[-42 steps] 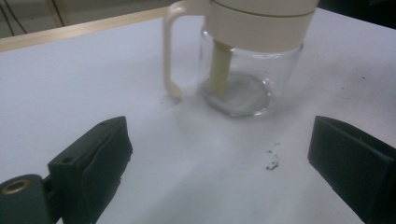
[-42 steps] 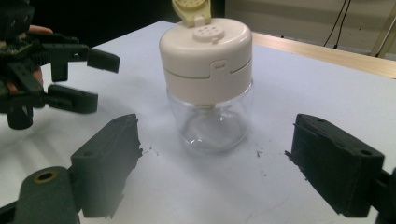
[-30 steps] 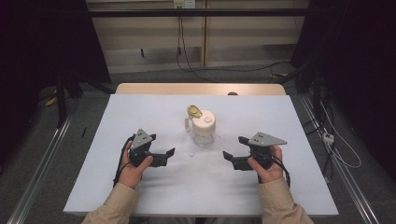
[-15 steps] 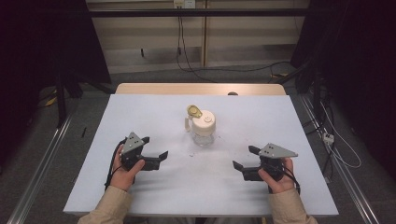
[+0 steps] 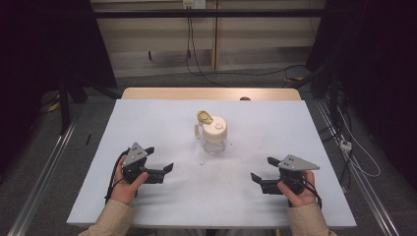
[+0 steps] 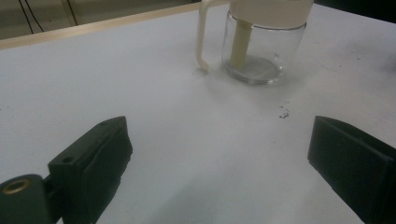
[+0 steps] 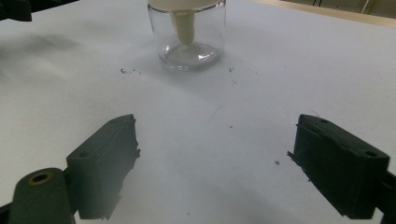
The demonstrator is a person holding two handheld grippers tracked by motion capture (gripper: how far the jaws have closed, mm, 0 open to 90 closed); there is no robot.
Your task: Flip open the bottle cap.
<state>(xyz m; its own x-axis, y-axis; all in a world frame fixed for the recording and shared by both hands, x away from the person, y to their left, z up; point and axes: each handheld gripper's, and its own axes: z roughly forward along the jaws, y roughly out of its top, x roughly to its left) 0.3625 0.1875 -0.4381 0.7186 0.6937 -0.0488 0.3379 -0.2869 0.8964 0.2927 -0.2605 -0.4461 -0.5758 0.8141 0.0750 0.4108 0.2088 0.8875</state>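
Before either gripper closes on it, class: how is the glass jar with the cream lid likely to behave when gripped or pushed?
The glass jar looks rigid, and its smooth clear wall may slip between the jaws. It seems empty, so probably light. Its wide flat base suggests it would slide rather than tip, though the cream lid and side handle add weight up high.

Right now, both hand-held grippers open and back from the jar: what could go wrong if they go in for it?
1. The glass jar stands free on the smooth white table; a one-sided push from the left hand-held gripper could slide or tip it.
2. Its thin cream handle sticks out sideways; a jaw could catch it and spin the jar.
3. The jar wall is clear, curved glass, so the right hand-held gripper may slip on it or misjudge its edge.
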